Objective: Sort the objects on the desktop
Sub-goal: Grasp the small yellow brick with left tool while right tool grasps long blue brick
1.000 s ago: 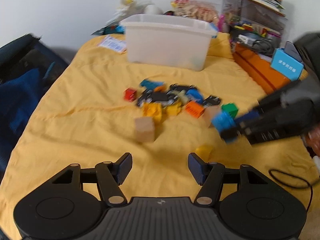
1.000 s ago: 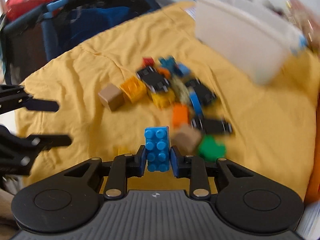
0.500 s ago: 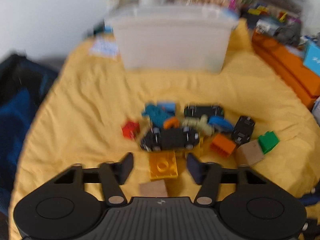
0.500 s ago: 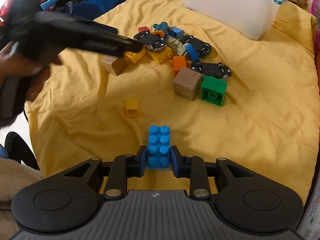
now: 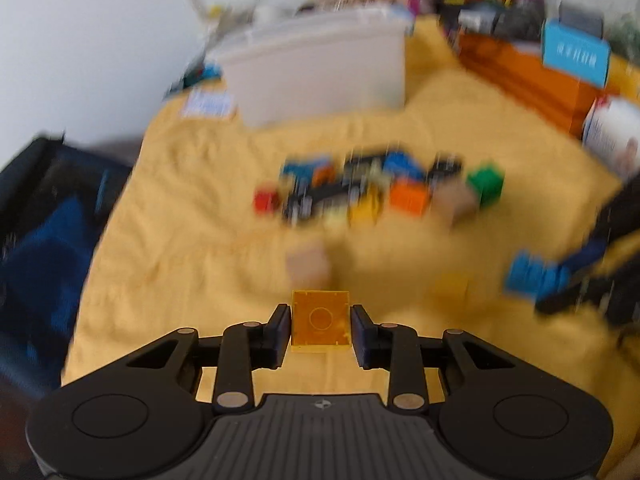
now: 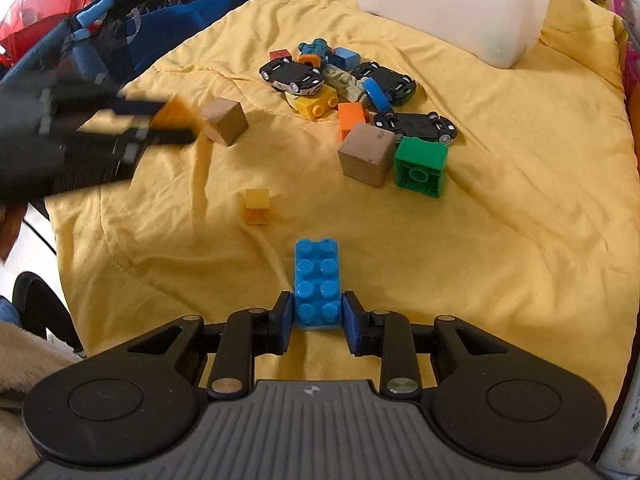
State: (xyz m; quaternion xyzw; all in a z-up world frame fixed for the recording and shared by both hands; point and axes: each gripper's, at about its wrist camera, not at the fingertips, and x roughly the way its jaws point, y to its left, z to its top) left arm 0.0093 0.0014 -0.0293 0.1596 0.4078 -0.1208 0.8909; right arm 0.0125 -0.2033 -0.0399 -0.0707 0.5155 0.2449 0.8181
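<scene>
Left tongs [image 5: 320, 330] clamping orange brick [image 5: 320, 322]; right tongs [image 6: 318, 320] loosening around blue brick [image 6: 318, 282]; bare yellow cloth [image 6: 500, 240] beside.

yellow cloth [image 6: 500, 240] spread flat | red container [image 6: 36, 12] far left | orange box [image 5: 532, 76] at right edge

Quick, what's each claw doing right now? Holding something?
Left gripper: closed on an orange brick, lifted off the cloth.
Right gripper: jaws easing open, pads still against the blue brick resting on the yellow cloth.
</scene>
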